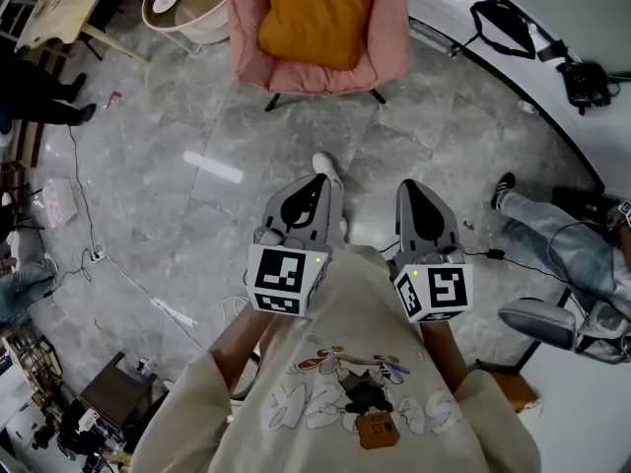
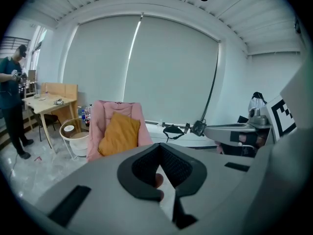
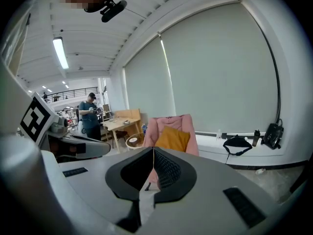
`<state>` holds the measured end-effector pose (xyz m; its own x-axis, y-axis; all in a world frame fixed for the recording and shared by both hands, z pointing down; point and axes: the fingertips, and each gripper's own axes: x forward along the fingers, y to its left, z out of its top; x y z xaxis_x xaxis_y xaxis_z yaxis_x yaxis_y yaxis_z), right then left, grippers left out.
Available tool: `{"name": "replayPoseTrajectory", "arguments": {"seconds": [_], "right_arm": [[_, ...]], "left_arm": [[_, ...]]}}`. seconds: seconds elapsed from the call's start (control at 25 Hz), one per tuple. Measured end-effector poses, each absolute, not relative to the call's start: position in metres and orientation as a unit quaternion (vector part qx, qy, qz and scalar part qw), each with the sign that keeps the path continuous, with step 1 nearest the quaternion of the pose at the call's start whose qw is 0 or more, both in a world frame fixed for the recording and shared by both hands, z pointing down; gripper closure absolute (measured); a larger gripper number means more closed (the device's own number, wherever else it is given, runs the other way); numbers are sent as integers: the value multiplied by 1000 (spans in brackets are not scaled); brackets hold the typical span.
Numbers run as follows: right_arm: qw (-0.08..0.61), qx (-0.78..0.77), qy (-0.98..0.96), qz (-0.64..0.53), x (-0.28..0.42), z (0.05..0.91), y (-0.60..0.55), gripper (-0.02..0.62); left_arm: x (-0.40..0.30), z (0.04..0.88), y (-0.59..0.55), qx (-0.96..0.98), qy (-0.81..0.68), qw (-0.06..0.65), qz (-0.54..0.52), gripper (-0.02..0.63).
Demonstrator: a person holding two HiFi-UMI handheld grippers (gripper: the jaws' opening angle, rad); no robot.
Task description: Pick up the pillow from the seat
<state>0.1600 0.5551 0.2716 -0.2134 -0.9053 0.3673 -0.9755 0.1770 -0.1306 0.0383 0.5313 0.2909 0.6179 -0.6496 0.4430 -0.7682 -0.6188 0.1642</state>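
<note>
Head view shows, close to the person's chest, the left gripper point(image 1: 314, 193) and the right gripper point(image 1: 418, 200) held side by side above the grey floor point(image 1: 197, 156). Both have their jaws pressed together with nothing between them. Farther ahead, well apart from both grippers, stands a pink chair point(image 1: 386, 37). The orange pillow point(image 1: 317, 8) lies on its seat and leans against the backrest. Left of the chair is a round white side table point(image 1: 192, 13), and farther left a wooden tabletop point(image 1: 59, 8).
</note>
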Motion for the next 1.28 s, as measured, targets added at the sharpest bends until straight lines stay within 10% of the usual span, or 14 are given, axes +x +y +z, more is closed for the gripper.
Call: {"name": "replayPoseTrajectory", "arguments": {"seconds": [1.28], "right_arm": [[178, 531, -819, 124, 137, 255, 243, 574]], "left_arm": [[-6, 284, 274, 841, -488, 206, 112, 602]]}}
